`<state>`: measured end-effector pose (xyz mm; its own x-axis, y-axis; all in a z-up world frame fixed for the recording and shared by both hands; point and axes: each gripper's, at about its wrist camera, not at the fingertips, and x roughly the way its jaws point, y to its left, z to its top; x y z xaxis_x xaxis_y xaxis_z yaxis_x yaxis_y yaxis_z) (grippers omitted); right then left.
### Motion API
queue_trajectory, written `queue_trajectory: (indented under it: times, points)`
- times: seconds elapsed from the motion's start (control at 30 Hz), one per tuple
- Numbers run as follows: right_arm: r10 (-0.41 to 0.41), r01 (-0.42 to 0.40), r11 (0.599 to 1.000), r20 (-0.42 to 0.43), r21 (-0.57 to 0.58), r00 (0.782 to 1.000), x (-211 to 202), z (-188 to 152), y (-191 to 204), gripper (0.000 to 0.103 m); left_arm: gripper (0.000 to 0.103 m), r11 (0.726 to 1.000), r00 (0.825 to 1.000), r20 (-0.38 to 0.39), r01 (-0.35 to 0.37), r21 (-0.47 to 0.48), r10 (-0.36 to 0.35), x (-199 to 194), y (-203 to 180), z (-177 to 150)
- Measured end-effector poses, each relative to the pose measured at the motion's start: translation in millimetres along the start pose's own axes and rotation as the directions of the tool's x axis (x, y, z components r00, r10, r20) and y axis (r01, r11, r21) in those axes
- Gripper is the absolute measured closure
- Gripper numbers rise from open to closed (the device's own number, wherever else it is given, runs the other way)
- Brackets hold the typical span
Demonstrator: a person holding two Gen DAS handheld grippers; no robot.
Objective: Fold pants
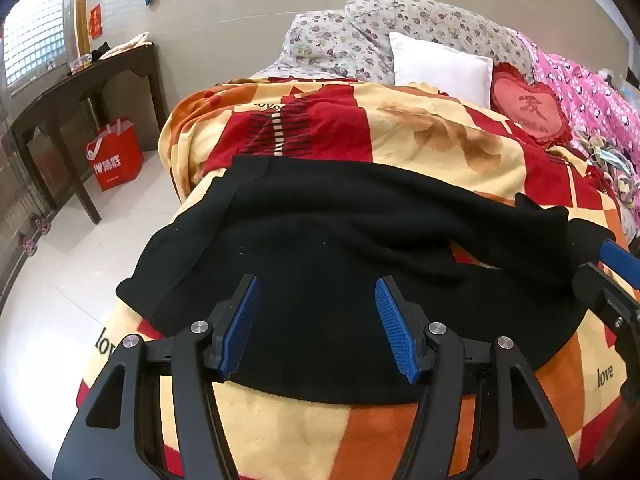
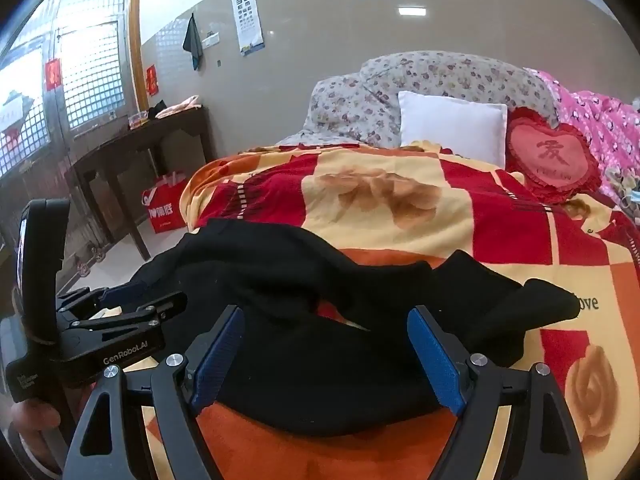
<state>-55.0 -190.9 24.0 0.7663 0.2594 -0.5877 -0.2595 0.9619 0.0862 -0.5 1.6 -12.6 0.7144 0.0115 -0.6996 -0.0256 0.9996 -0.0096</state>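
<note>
Black pants (image 1: 340,248) lie rumpled across a red, orange and yellow blanket (image 1: 440,136) on the bed. They also show in the right wrist view (image 2: 320,320), with one end bunched at the right. My left gripper (image 1: 318,292) is open, its blue pads just above the pants' near edge, holding nothing. My right gripper (image 2: 326,332) is open over the pants' near edge, also empty. The right gripper shows at the right edge of the left wrist view (image 1: 612,276); the left gripper shows at the left of the right wrist view (image 2: 120,312).
Floral pillows (image 1: 400,36), a white pillow (image 1: 440,68), a red heart cushion (image 1: 528,108) and a pink quilt (image 1: 592,92) lie at the head of the bed. A dark wooden table (image 1: 80,92) and a red bag (image 1: 114,154) stand on the tiled floor at left.
</note>
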Motion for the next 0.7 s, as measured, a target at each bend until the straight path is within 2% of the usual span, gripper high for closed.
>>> queue_trajectory:
  times: [0.13, 0.3, 0.43, 0.67, 0.7]
  points:
    - [0.008, -0.008, 1.0, -0.01, -0.006, 1.0, 8.7, -3.1, 5.3, 0.021, 0.043, 1.0, 1.0, -0.005, -0.004, -0.006, 0.004, 2.9, -0.4, -1.1]
    - [0.029, -0.028, 1.0, -0.061, 0.013, 0.998, 14.1, -3.3, 4.9, 0.021, 0.043, 1.0, 1.0, -0.024, -0.006, -0.022, 0.006, 8.0, 0.9, -2.1]
    - [0.03, -0.03, 1.0, -0.033, -0.005, 0.999, 16.8, -7.5, 9.8, 0.021, 0.043, 1.0, 0.999, -0.033, -0.007, -0.021, 0.007, 11.2, -1.1, -1.9]
    - [0.03, -0.03, 1.0, -0.052, -0.002, 0.998, 18.0, -7.5, 10.4, 0.021, 0.043, 1.0, 0.999, -0.043, -0.005, -0.021, 0.004, 13.7, -3.4, -2.6]
    - [0.042, -0.041, 0.999, -0.087, 0.017, 0.995, 16.2, -4.4, 7.8, 0.021, 0.043, 1.0, 0.999, -0.043, -0.005, -0.022, 0.004, 13.7, -3.2, -2.9]
